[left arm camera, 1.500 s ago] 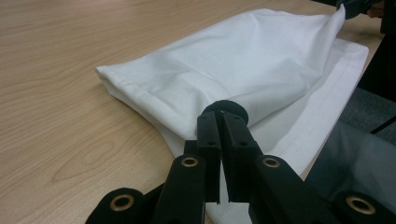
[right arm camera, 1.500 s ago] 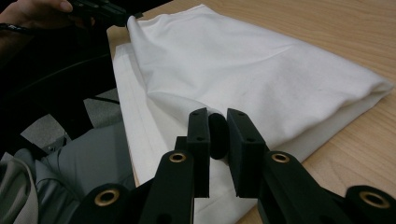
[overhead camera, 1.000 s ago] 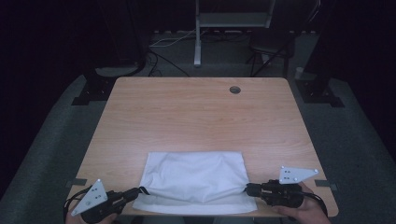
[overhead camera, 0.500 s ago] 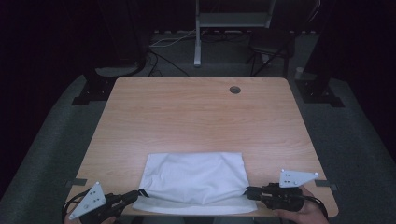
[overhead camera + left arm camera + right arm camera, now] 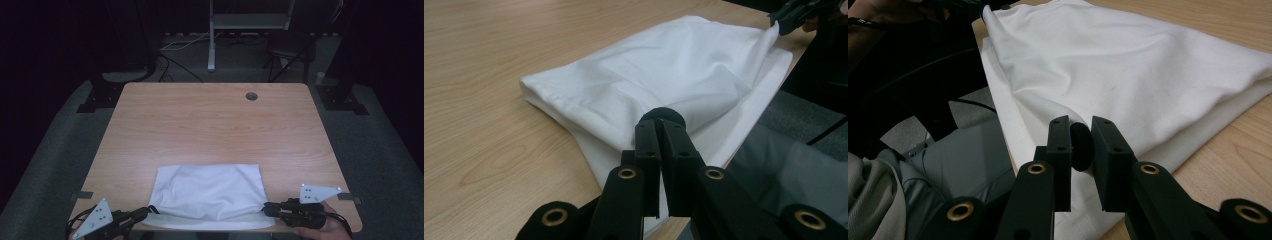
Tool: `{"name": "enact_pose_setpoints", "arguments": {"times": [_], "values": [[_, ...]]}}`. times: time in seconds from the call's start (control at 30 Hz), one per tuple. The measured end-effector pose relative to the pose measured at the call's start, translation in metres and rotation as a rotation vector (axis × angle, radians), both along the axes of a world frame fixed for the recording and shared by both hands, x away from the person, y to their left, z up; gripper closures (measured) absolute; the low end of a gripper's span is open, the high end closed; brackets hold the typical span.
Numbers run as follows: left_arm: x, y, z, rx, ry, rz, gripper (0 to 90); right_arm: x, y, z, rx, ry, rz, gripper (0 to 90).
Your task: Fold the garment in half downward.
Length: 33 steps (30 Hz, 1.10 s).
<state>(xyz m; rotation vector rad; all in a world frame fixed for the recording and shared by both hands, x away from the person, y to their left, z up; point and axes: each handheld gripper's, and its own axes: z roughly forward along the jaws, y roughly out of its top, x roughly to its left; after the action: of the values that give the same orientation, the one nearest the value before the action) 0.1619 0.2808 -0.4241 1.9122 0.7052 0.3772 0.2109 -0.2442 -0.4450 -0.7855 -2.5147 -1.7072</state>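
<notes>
My left gripper (image 5: 145,214) clamped on white cloth's (image 5: 210,190) near-left corner, my right gripper (image 5: 267,209) pinching its near-right corner, table's (image 5: 200,125) near edge.

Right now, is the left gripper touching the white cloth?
Touching. In the left gripper view, the left gripper is closed on the near corner of the white cloth, with fabric pinched between its jaws.
</notes>
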Motion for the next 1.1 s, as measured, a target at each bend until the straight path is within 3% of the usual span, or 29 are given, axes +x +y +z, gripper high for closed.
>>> {"name": "enact_pose_setpoints", "arguments": {"times": [1.1], "values": [[-0.015,0.003,0.002,-0.028,0.013,-0.012,86.5,-0.010,-0.005,-0.002,0.001,0.001,0.002,79.0]]}}
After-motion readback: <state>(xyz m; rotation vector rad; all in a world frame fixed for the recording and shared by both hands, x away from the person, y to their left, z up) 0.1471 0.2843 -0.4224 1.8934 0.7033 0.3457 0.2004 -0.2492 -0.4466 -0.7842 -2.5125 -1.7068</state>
